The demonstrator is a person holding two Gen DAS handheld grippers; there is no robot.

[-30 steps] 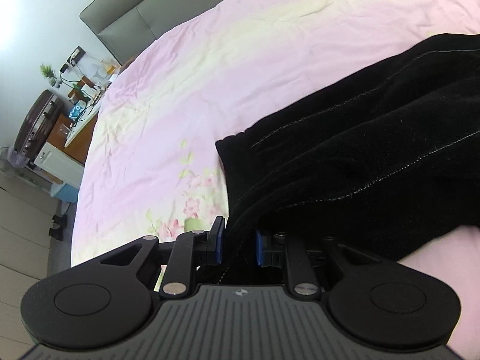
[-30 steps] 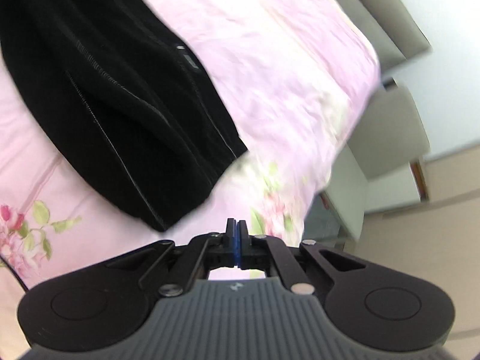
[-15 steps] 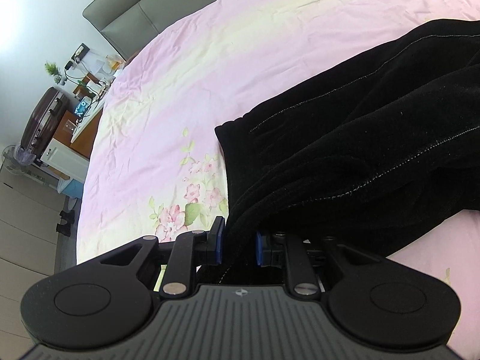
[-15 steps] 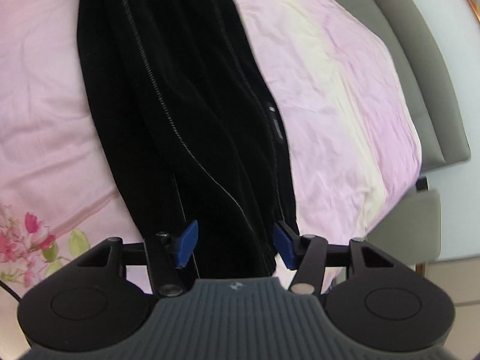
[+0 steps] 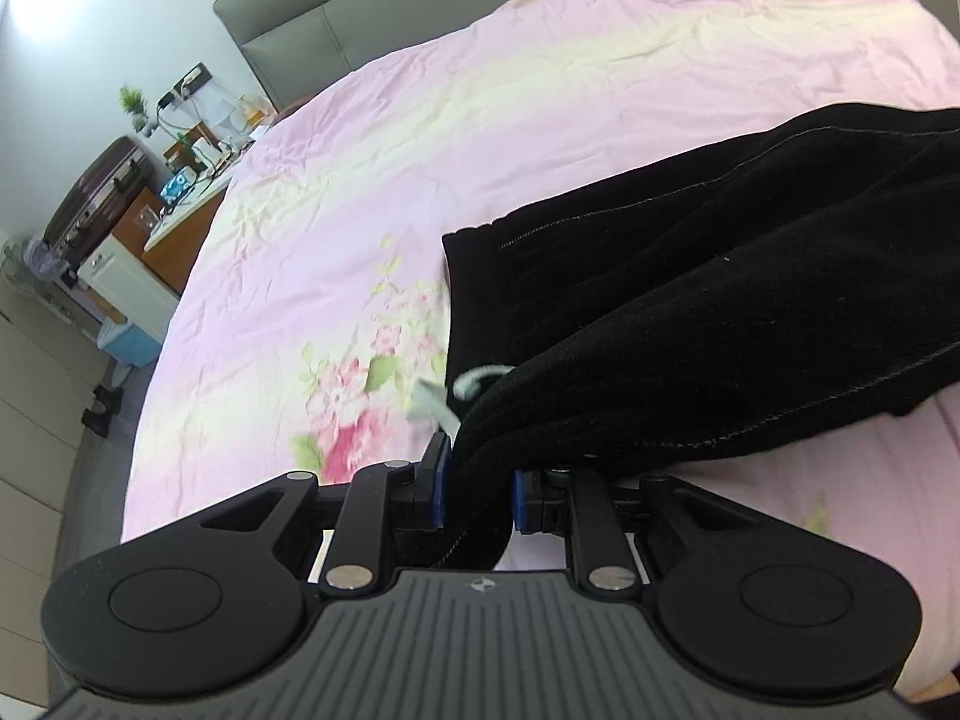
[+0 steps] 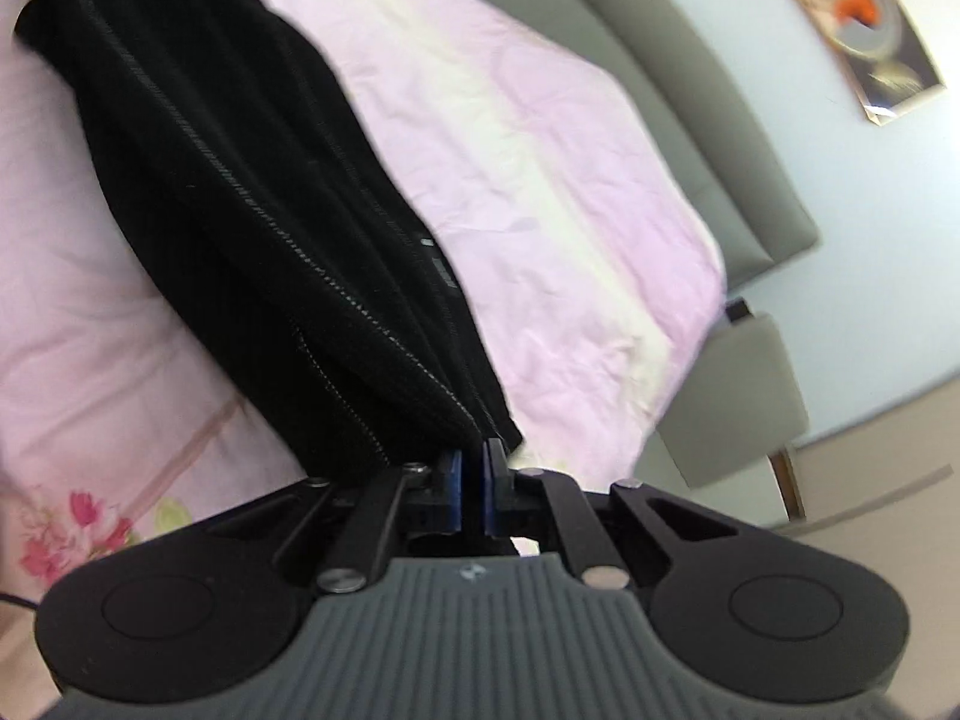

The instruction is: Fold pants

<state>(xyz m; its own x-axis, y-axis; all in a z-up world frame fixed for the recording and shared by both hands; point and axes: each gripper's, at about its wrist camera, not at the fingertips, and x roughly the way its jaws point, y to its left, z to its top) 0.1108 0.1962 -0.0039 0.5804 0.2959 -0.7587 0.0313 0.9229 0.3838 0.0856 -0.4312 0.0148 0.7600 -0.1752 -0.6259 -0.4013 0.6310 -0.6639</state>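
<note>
Black pants (image 5: 690,312) with light stitched seams lie stretched across a pink floral bed sheet (image 5: 420,138). My left gripper (image 5: 477,483) is shut on a thick bunch of the pants at one end, where a white drawstring (image 5: 474,381) hangs out, and lifts that edge off the sheet. In the right wrist view the pants (image 6: 258,228) run away toward the upper left. My right gripper (image 6: 473,495) is shut on their near end, which is pinched between the blue pads.
A grey headboard (image 5: 336,18) stands at the far end of the bed. A bedside desk with clutter and a dark suitcase (image 5: 96,198) are at the left. A grey chair (image 6: 738,396) stands beside the bed on the right.
My right gripper opened, moved onto the near end of the pants and closed on it. My left gripper kept its grip and lifted its end, exposing the drawstring.
</note>
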